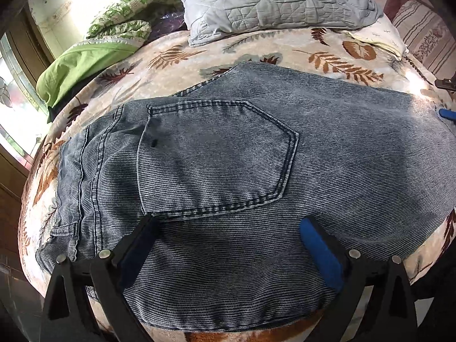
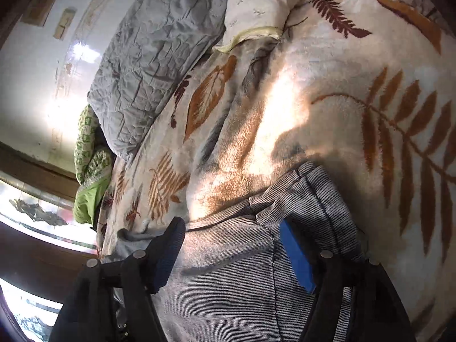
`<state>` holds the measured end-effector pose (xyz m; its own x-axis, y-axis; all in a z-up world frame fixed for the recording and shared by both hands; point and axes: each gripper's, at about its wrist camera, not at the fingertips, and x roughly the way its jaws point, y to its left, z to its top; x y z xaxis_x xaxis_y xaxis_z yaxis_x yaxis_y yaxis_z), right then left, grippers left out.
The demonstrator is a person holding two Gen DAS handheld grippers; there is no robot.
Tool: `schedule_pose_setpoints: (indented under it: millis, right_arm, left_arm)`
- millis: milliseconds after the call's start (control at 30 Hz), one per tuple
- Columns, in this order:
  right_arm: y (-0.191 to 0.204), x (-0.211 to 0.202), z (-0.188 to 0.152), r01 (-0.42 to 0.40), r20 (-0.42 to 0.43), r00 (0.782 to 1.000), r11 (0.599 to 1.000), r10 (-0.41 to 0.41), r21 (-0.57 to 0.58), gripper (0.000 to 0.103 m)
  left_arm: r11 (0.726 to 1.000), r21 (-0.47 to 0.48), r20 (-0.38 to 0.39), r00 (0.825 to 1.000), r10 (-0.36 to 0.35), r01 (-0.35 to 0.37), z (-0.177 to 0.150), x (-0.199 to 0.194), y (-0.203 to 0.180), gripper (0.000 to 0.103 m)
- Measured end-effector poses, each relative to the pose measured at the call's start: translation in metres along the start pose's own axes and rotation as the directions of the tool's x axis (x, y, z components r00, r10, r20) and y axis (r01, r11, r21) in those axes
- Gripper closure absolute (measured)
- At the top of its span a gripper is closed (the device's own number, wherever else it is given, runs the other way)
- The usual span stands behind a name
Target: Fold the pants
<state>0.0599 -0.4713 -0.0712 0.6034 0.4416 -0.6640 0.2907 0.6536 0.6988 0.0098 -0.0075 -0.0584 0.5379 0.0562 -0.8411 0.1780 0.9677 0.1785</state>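
The blue jeans [image 1: 228,154] are lying folded leg-on-leg across the near edge of the leaf-print blanket [image 1: 256,54], back pocket [image 1: 216,154] up. The left gripper [image 1: 228,228] is hanging over the waist end with its jaws wide apart, gripping nothing; the right gripper [image 2: 230,236] is likewise spread over the hem end [image 2: 299,193]. To fold well, I would be closing both on the full doubled edge, lifting level and carrying hem to waist with edges aligned. Counted: one pair of jeans, two grippers, one grey quilt [image 1: 273,0], one green bedding bundle [image 1: 94,45].
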Motion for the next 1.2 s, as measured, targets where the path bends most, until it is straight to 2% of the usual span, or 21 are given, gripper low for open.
schedule_pose_setpoints:
  millis: [100,200,300,333,400,433,467,500,567,633,733,867,1000,1200]
  right_arm:
    - [0.014,-0.035,-0.007,-0.027,0.069,0.997,0.999,0.031,-0.047,0.031]
    - [0.020,-0.059,-0.035,-0.041,0.040,0.998,0.997,0.044,-0.071,0.031]
    - [0.014,-0.068,-0.071,-0.079,-0.025,0.997,0.995,0.078,-0.061,0.030]
    - [0.008,-0.063,-0.081,-0.083,-0.057,0.995,0.995,0.081,-0.049,0.030]
    - [-0.011,-0.042,-0.091,0.009,-0.115,0.993,1.000,-0.011,-0.020,0.031]
    - [-0.020,-0.040,-0.089,-0.025,-0.106,0.994,0.999,0.028,0.023,0.032]
    - [-0.022,-0.046,-0.083,-0.046,-0.067,0.996,0.996,0.051,0.072,0.032]
    - [-0.019,-0.057,-0.079,-0.036,-0.024,0.999,0.995,0.039,0.093,0.032]
    - [-0.005,-0.086,-0.077,-0.083,0.081,0.994,0.995,0.079,0.054,0.031]
    - [0.003,-0.109,-0.086,-0.114,0.132,0.985,0.993,0.109,0.036,0.031]
    - [-0.008,-0.122,-0.111,-0.086,0.137,0.988,0.991,0.071,0.103,0.030]
    - [-0.047,-0.106,-0.129,-0.041,0.080,0.997,0.972,0.023,0.232,0.030]
    - [-0.071,-0.093,-0.117,-0.024,0.100,0.995,0.947,-0.008,0.321,0.030]
    - [-0.078,-0.085,-0.106,-0.032,0.110,0.994,0.939,-0.006,0.342,0.030]
  left_arm:
    - [0.998,-0.044,0.041,0.998,-0.052,0.054,0.002,-0.012,0.009,0.003]
    - [0.992,-0.096,0.098,0.992,-0.077,0.087,0.004,-0.025,0.021,0.003]
    - [0.980,-0.145,0.135,0.984,-0.119,0.139,0.007,-0.029,0.032,0.003]
    - [0.977,-0.153,0.121,0.984,-0.129,0.147,0.008,-0.022,0.032,0.003]
    - [0.983,-0.140,0.026,0.993,-0.115,0.117,0.007,0.001,0.029,0.003]
    - [0.991,-0.104,0.005,0.997,-0.081,0.081,0.006,0.008,0.024,0.003]
    - [0.997,-0.060,0.023,0.999,-0.049,0.051,0.005,0.007,0.018,0.003]
    - [0.999,-0.039,0.033,0.999,-0.033,0.035,0.005,0.003,0.014,0.003]
    - [0.996,-0.057,0.060,0.996,-0.066,0.070,0.005,-0.007,0.015,0.003]
    - [0.989,-0.105,0.086,0.991,-0.100,0.109,0.007,-0.014,0.022,0.003]
    - [0.968,-0.185,0.099,0.983,-0.152,0.169,0.010,-0.018,0.033,0.003]
    - [0.950,-0.226,0.101,0.975,-0.198,0.216,0.014,-0.024,0.033,0.003]
    - [0.947,-0.220,0.113,0.970,-0.215,0.235,0.016,-0.032,0.027,0.003]
    - [0.927,-0.249,0.102,0.959,-0.264,0.282,0.025,-0.031,0.006,0.003]
